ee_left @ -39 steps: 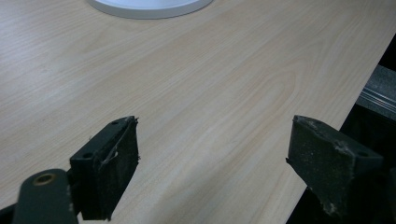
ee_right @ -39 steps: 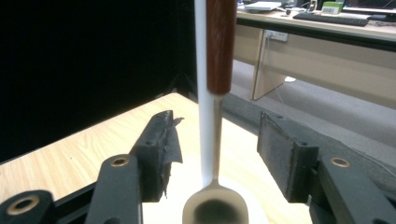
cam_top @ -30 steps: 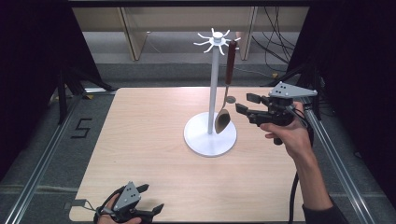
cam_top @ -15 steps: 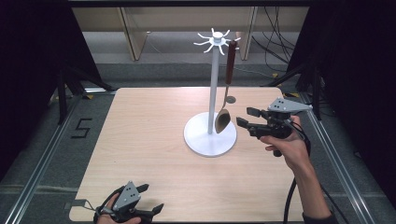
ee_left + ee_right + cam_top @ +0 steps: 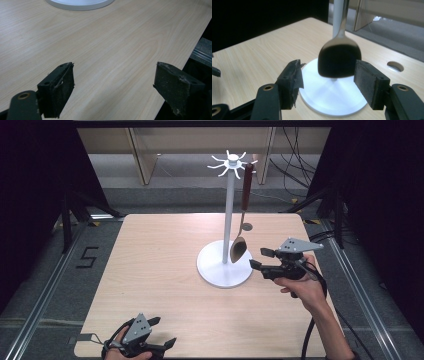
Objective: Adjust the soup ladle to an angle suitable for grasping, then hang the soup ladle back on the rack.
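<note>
While the spoon [image 5: 238,249] hangs from the white stand [image 5: 225,270] on the worktop [image 5: 150,270], the right claw [image 5: 257,258] sits beside its bowl, jaws just opening, gripping nothing; the left claw [image 5: 162,332] rests wide open, empty.

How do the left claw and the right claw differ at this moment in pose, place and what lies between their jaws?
The left claw sits at the near edge of the pale wooden table, over bare wood; the right claw is held farther along beside the white round-based hanging stand. The left claw's jaws frame nothing; the right claw's jaws, just opening wider, frame the bowl of the hanging brown-handled spoon without pressing it. Both are black, hand-held and open.
</note>
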`<state>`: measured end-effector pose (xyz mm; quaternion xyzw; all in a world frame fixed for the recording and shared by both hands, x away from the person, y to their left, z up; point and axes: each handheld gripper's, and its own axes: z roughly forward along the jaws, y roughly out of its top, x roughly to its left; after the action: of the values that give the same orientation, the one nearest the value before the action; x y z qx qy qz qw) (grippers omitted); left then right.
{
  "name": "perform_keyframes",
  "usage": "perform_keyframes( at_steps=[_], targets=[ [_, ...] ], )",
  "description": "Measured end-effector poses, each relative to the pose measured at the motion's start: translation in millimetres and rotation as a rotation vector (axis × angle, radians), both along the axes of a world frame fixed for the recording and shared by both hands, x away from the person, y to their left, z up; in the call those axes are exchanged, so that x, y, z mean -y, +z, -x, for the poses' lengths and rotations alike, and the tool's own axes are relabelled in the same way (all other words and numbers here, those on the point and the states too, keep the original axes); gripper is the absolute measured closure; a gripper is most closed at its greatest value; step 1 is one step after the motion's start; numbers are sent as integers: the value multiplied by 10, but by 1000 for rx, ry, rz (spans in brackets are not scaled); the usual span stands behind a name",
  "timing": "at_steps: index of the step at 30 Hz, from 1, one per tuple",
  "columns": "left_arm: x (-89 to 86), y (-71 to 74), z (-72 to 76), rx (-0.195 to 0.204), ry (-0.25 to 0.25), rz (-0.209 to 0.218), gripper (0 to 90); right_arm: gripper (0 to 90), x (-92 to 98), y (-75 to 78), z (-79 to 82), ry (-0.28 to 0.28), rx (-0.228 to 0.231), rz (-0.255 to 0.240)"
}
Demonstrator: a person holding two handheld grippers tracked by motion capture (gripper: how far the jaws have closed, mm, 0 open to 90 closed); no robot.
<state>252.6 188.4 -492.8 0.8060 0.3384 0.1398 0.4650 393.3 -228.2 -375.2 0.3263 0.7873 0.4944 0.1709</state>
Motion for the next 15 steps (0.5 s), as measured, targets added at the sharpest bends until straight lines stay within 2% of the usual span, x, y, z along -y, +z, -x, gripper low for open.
perform_keyframes(
  at_steps=[1, 2, 3, 6, 7, 8, 9, 10, 11, 13, 15],
  targets=[
    [-11, 10, 7, 1, -2, -13, 156, 392, -10, -32, -2, 6, -2, 5],
    [-20, 12, -3, 25, -19, -23, 156, 390, -30, -74, 3, 14, -19, 11],
    [-12, 9, 20, 2, -1, -9, 156, 389, -39, -108, 9, 18, -33, 30],
    [-48, 22, -1, 32, -32, -59, 156, 385, -61, -203, -3, 22, -41, 53],
    [-45, 17, 7, 33, -24, -54, 156, 384, -65, -229, -1, 23, -60, 61],
    [-47, 14, 12, 24, -26, -46, 156, 383, -64, -253, -15, 31, -55, 73],
    [-44, 7, 25, 13, -8, -32, 156, 383, -81, -276, -3, 23, -74, 60],
    [-42, 6, 30, 4, -1, -28, 156, 382, -79, -303, -16, 31, -59, 80],
    [-41, 9, 30, 6, 0, -31, 156, 382, -92, -312, 1, 31, -88, 75],
    [-52, 17, 11, 34, -29, -61, 156, 378, -91, -337, -1, 41, -87, 78],
    [-56, 14, 7, 43, -29, -68, 156, 376, -103, -368, 12, 38, -90, 74]
  ],
)
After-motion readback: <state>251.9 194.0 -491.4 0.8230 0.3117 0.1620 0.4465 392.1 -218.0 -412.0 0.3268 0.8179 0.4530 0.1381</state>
